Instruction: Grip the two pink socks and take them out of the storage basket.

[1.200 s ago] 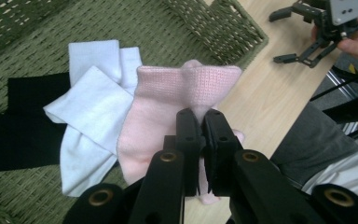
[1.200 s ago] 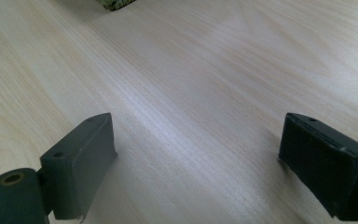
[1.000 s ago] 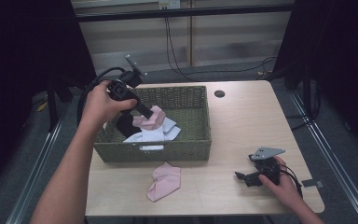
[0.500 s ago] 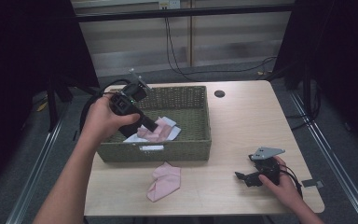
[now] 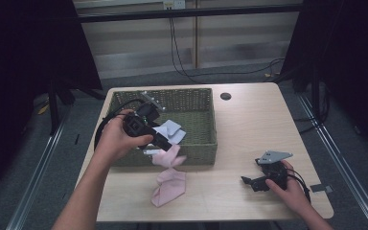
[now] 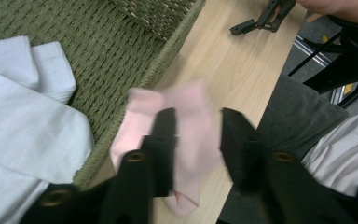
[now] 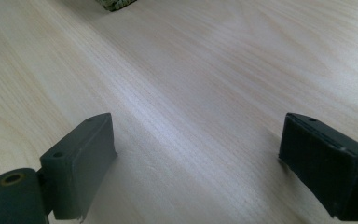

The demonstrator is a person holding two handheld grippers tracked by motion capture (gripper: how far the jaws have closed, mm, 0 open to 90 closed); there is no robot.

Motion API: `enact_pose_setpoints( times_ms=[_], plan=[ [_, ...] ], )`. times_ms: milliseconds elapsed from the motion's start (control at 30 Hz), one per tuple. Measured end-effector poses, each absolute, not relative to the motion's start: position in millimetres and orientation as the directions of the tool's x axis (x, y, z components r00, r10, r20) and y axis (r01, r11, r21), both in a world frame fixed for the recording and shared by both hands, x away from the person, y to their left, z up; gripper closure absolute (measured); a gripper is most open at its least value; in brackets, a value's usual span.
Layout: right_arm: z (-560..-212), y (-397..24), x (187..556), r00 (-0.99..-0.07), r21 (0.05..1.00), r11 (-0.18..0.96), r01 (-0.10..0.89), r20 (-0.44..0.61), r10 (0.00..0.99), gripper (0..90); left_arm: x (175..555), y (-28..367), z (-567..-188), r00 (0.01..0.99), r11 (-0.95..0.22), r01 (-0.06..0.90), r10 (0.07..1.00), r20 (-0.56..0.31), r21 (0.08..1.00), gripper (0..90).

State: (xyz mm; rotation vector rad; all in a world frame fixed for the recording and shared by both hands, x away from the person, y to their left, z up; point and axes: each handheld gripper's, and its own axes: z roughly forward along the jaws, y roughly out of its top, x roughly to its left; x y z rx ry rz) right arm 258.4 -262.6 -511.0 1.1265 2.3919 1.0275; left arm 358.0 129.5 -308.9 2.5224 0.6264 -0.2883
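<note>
My left gripper (image 5: 165,144) hangs over the front rim of the green wicker basket (image 5: 210,120), pointing down toward the table. Its jaws have just been opening, and a blurred pink sock (image 6: 191,116) sits loosely between them, dropping over the basket's edge (image 6: 168,51). In the high view that sock (image 5: 169,155) is just above a second pink sock (image 5: 170,188) lying on the table in front of the basket. White socks (image 5: 170,129) lie inside the basket. My right gripper (image 5: 250,183) rests on the table at the front right, open (image 7: 196,158), with bare wood between its jaws.
A small dark round hole (image 5: 225,96) marks the tabletop behind the basket. A black cable (image 5: 106,125) loops from the left gripper over the table's left edge. The person's lap (image 6: 335,144) is below the table's front edge.
The left hand came forward and down from inside the basket to its front rim with the pink sock. Its jaws have parted and the sock is slipping out. The right hand stayed still.
</note>
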Motion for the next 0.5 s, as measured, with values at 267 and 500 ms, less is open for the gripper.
enact_pose_setpoints(
  times_ms=[267, 500],
  plan=[
    [-511.0, -262.4, 258.5, -0.647, 0.716, 0.436, 0.545, 0.028, 0.762, 9.8, 346.6, 142.3, -334.6, 0.865, -0.74, 0.502, 0.421, -0.274, 0.448, 51.5],
    [-511.0, -262.4, 258.5, -0.646, 0.716, 0.436, 0.545, 0.028, 0.762, 9.8, 335.5, 154.8, -355.7, 0.86, -0.728, 0.508, 0.456, -0.228, 0.46, 46.2]
  ],
)
